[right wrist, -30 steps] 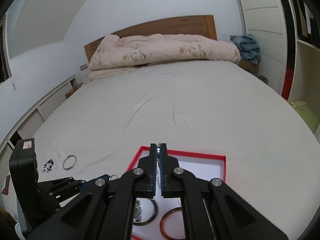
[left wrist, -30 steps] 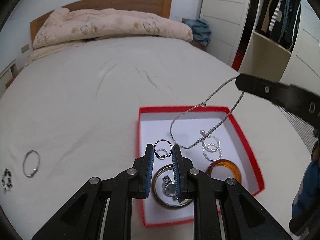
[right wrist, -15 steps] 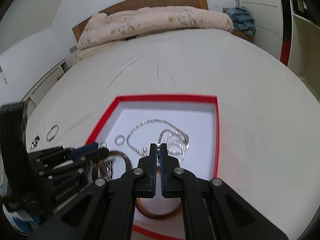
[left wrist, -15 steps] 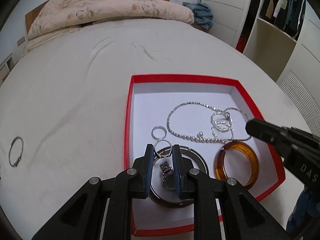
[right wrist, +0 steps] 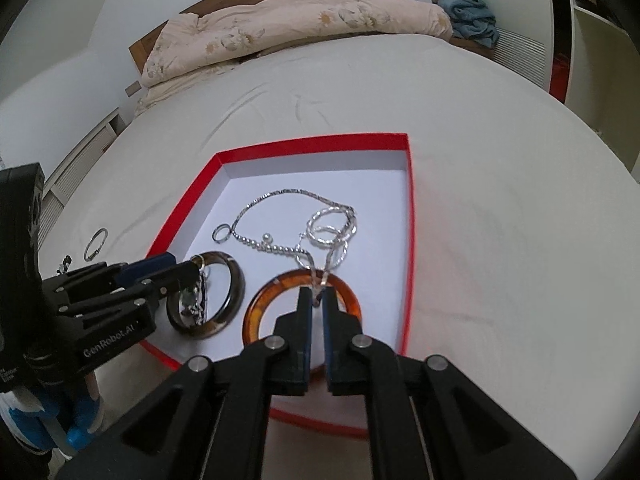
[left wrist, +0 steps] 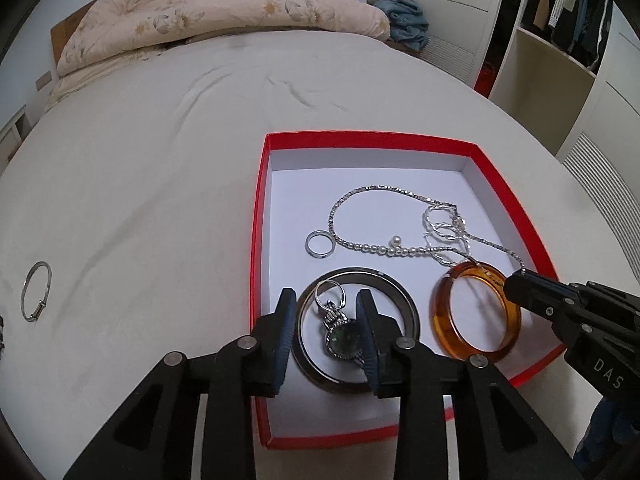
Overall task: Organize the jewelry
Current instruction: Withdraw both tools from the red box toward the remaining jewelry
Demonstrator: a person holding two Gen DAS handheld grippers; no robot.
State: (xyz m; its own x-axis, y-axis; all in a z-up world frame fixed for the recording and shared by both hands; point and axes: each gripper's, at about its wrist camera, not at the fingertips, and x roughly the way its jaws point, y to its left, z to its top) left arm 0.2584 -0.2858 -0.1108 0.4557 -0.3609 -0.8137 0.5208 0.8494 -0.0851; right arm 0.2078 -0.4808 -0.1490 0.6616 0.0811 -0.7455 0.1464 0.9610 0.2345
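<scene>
Right gripper (right wrist: 318,300): jaws nearly together, pinching the end of the silver necklace (right wrist: 280,248) above the amber bangle (right wrist: 264,300). Left gripper (left wrist: 326,316): jaws apart, straddling the watch (left wrist: 342,336) lying inside the dark bangle (left wrist: 404,304). All rest within the red box (left wrist: 258,240), alongside a ring (left wrist: 319,244). A silver bracelet (left wrist: 36,298) lies apart on the bed (left wrist: 160,140).

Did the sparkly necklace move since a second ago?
Yes. The silver necklace was dangling above the red box; it now lies down inside, one end between the right gripper's fingers.
</scene>
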